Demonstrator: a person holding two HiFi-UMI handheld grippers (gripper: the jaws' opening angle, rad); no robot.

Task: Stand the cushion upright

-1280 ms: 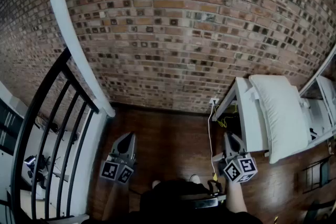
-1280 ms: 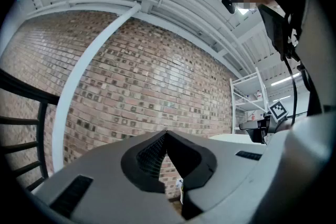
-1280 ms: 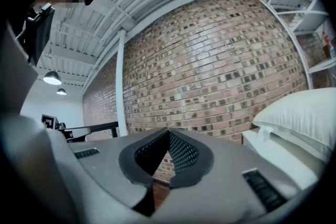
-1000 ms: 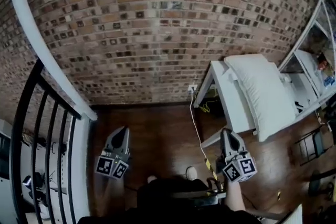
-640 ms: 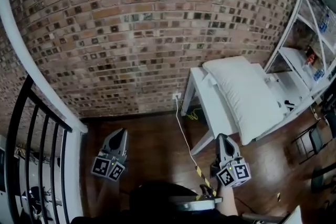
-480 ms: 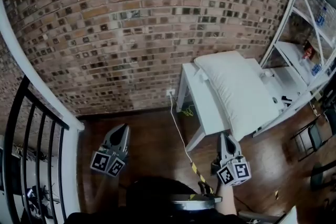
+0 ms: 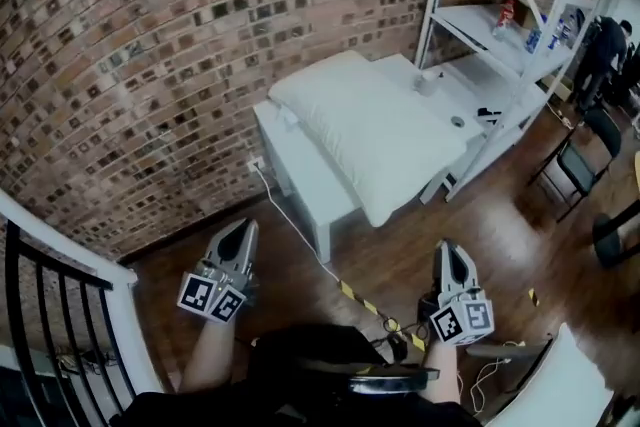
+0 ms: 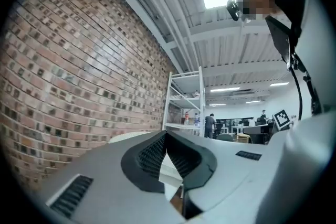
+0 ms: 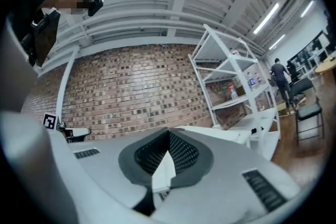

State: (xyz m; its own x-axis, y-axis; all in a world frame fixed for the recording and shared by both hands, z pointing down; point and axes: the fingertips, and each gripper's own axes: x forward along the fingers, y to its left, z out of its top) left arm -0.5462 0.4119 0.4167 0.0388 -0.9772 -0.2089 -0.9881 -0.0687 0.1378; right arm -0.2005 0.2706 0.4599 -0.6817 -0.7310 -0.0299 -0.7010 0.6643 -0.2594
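Observation:
A white cushion [image 7: 372, 127] lies flat on a low white table [image 7: 300, 177] against the brick wall, in the middle of the head view. My left gripper [image 7: 246, 227] hangs over the wooden floor, short of the table's near left corner. It is shut with nothing in it. To the right, my right gripper [image 7: 447, 248] is also shut and empty, held below the cushion's near end and apart from it. The left gripper view shows the left gripper [image 8: 167, 136] with its jaws together. The right gripper view shows the right gripper [image 9: 168, 135] the same way, with the table's top edge [image 9: 231, 135] beyond.
A white shelf rack [image 7: 505, 20] with small items stands right of the table. A cable with yellow-black tape [image 7: 358, 298] runs across the floor. Folding chairs [image 7: 580, 165] and a person [image 7: 603, 45] are at far right. A black railing [image 7: 50, 315] stands at left.
The head view has swung to the right, so the table and cushion have come from the right edge to the middle. Both grippers travelled along with it and stayed shut.

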